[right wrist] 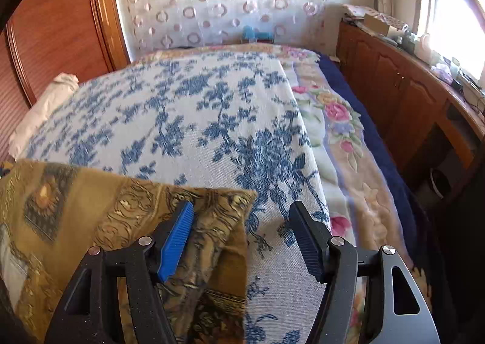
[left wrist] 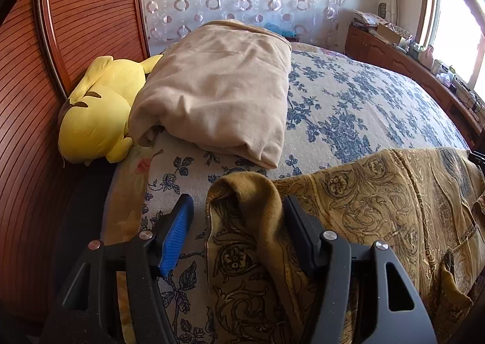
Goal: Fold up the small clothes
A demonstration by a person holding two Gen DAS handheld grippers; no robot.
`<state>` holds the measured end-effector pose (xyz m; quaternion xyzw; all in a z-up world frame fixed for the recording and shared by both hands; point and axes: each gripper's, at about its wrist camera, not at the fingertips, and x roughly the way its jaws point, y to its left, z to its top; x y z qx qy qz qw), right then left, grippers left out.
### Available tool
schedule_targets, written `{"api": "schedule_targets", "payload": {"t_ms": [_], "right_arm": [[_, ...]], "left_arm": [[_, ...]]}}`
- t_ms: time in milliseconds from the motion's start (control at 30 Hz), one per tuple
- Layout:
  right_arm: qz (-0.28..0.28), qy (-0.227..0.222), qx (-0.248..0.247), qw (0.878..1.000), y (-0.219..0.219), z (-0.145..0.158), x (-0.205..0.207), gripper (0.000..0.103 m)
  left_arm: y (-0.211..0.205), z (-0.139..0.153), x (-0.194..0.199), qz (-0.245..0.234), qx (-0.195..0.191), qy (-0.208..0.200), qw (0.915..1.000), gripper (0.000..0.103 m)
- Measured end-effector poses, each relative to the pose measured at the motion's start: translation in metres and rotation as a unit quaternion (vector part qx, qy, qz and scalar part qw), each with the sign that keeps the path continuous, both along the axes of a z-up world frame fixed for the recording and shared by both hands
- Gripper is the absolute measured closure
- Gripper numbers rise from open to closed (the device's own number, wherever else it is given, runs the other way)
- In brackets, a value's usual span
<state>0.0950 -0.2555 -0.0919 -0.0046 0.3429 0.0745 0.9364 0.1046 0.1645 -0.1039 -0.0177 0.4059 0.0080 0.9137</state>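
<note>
While I steer both grippers from afar, the bed [left wrist: 348,101] under its blue-flowered cover fills each view, a folded beige blanket [left wrist: 218,89] lying toward the headboard side with a yellow plush toy [left wrist: 97,119] just beside it against the wooden wardrobe [left wrist: 30,131]; nearest me, the mustard patterned garment [left wrist: 379,207] is spread across the bed's front edge, its left end bunched into a raised fold and its right corner lying flat. My left gripper [left wrist: 239,219] has its jaws wide apart, straddling that raised fold, the cloth resting against the black finger but not pinched. My right gripper [right wrist: 242,231] is likewise spread wide with nothing held, its blue finger over the garment's corner and the black one above bare bedcover. I judge the fabric light, soft and limp: it will sag and slide off the pads unless gripped at a doubled hem or corner. The best holds, as I read it, are the bunched left fold and the flat right corner, lifted together so the piece hangs evenly
</note>
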Motion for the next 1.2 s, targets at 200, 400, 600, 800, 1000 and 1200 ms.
{"api": "schedule_targets", "payload": {"t_ms": [200, 400, 600, 800, 1000, 1200], "right_arm": [[0.036, -0.005, -0.014, 0.999, 0.011, 0.003, 0.0, 0.045], [0.056, -0.002, 0.004, 0.998, 0.007, 0.004, -0.006, 0.083], [0.067, -0.017, 0.02, 0.997, 0.005, 0.005, -0.02, 0.094], [0.069, -0.043, 0.035, 0.996, 0.009, 0.008, -0.042, 0.095], [0.059, -0.086, 0.047, 0.993, 0.003, 0.019, -0.07, 0.096], [0.062, -0.148, 0.043, 0.986, 0.004, 0.051, -0.114, 0.096]], "left_arm": [[-0.001, 0.0, 0.0, 0.0, 0.0, 0.0, 1.0, 0.04], [-0.001, 0.0, 0.0, 0.0, 0.0, 0.0, 1.0, 0.04], [-0.002, 0.001, -0.001, -0.007, -0.001, 0.0, 1.0, 0.051], [-0.016, 0.006, -0.004, -0.039, 0.002, 0.007, 0.9992, 0.091], [-0.015, 0.024, -0.026, -0.042, -0.033, -0.024, 0.9983, 0.098], [-0.019, 0.081, -0.069, -0.045, -0.053, -0.114, 0.991, 0.099]]}}
